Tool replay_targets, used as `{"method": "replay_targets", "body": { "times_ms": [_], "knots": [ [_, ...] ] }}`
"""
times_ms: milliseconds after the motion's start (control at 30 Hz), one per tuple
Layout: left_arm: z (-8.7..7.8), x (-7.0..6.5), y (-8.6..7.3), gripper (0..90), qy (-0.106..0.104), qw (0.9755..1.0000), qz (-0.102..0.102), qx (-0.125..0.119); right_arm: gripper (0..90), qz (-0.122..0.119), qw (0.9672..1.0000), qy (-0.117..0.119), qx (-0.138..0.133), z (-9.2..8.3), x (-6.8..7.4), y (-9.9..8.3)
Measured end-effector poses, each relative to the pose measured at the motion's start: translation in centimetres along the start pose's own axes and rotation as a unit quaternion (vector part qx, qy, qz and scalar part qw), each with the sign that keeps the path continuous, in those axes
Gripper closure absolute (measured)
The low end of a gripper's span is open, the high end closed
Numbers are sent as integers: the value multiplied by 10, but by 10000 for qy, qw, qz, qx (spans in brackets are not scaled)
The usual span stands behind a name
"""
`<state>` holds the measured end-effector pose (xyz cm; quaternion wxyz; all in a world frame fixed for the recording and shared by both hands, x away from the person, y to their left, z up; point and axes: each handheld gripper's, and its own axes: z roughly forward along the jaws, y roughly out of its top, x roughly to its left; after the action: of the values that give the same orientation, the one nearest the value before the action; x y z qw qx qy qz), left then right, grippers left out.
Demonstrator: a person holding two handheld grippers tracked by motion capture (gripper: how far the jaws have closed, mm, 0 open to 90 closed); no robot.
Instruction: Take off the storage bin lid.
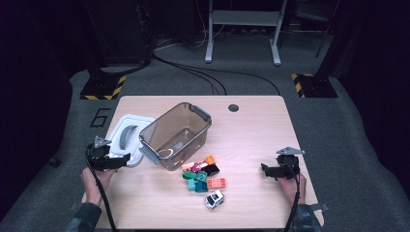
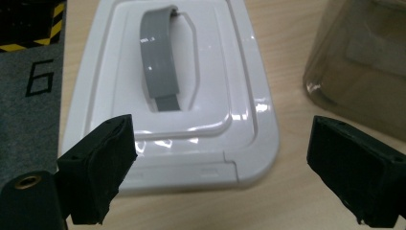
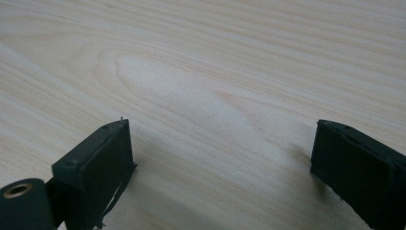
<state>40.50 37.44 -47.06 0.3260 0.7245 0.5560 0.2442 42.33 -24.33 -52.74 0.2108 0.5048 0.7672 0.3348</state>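
1. The white lid [image 2: 167, 96] lies flat on the table [image 1: 251, 135], top side up, just left of the clear brown bin [image 1: 176, 135] and touching or tucked under the bin's near left corner; which of the two cannot be told.
2. The lid's long axis runs from the person's side towards the far edge of the table, and its grey handle [image 2: 160, 60] runs along that axis.
3. The left gripper [image 1: 126, 160] sits at the lid's near short edge, pointing at the bin. In the left gripper view its jaws stand spread wide with nothing between the pads; the lid's near corner lies in the gap below them, untouched.
4. The right gripper [image 1: 265, 169] rests well to the right of the lid, beyond the pile of toy bricks [image 1: 203, 176] and the toy car [image 1: 214, 198], jaws spread over bare wood.
5. In the left gripper view the lid's far end is cut off and the bin shows as a blurred brown wall.
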Motion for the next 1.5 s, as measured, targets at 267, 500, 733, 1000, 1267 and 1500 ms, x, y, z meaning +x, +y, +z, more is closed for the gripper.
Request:
{"method": "replay_targets", "body": {
  "times_ms": [267,500,733,1000,1267,1500],
  "knots": [
    [-3,-24,-27,68,-19,9996,272,33,60,-51,10000,3,22,0,0,0],
    [0,-48,-53,48,17,9983,523,260,24,-24,10000,-77,21,2,1,1],
    [10,-57,-70,36,-74,9994,288,174,5,145,9995,-201,193,-1,2,0],
    [9,-55,-75,18,-119,9997,168,122,30,135,9998,111,109,-17,26,8],
    [10,-56,-74,0,-156,9996,169,148,35,13,9991,425,-62,-34,67,15],
    [10,-56,-74,0,-157,9996,174,153,37,-67,9980,620,-82,-38,93,16]
  ]
}}
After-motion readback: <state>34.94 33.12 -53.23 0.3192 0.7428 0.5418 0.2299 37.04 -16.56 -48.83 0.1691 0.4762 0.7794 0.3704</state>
